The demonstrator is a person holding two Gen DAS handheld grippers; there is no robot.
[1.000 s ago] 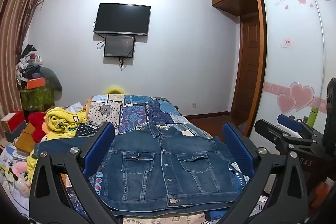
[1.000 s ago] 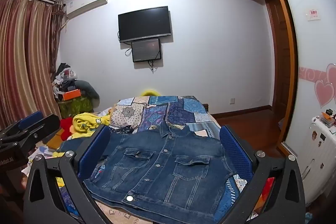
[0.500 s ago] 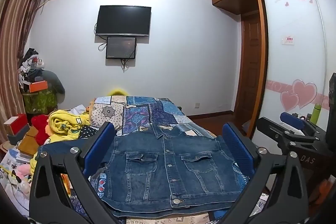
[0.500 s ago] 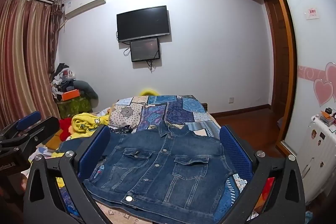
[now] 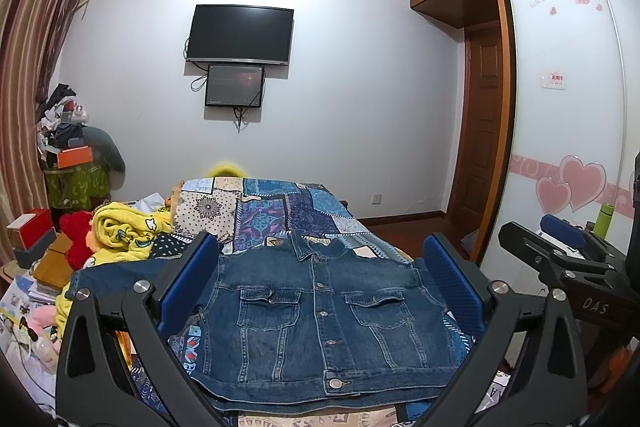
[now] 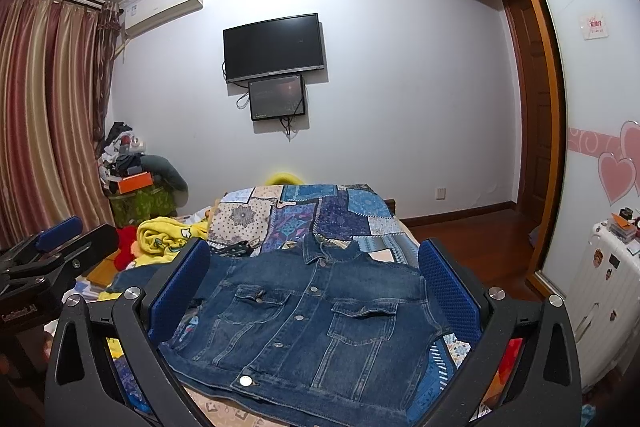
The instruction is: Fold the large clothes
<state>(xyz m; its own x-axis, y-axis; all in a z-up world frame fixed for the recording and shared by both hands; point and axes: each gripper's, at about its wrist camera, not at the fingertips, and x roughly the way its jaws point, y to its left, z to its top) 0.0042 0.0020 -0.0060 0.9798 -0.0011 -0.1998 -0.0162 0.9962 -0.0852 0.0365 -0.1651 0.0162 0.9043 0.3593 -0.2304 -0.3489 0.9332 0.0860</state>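
A blue denim jacket [image 5: 320,323] lies flat, front up and buttoned, on the patchwork bedspread [image 5: 276,211]. It also shows in the right wrist view [image 6: 316,323]. One sleeve [image 5: 120,277] stretches out to the left. My left gripper [image 5: 320,283] is open and empty, held above the near side of the jacket. My right gripper [image 6: 312,291] is open and empty, beside it on the right. Each gripper shows at the edge of the other's view, the right one [image 5: 560,247] and the left one [image 6: 56,247].
A yellow blanket [image 5: 124,231] and red plush toy [image 5: 78,239] lie left of the jacket. Boxes and clutter [image 5: 36,251] stand by the curtain. A wardrobe [image 5: 568,131] and a white radiator [image 6: 600,291] are on the right. A TV [image 5: 240,35] hangs on the far wall.
Both grippers have shifted slightly; the jacket sits a little lower in the views. The jacket itself has not moved and both grippers stay open.
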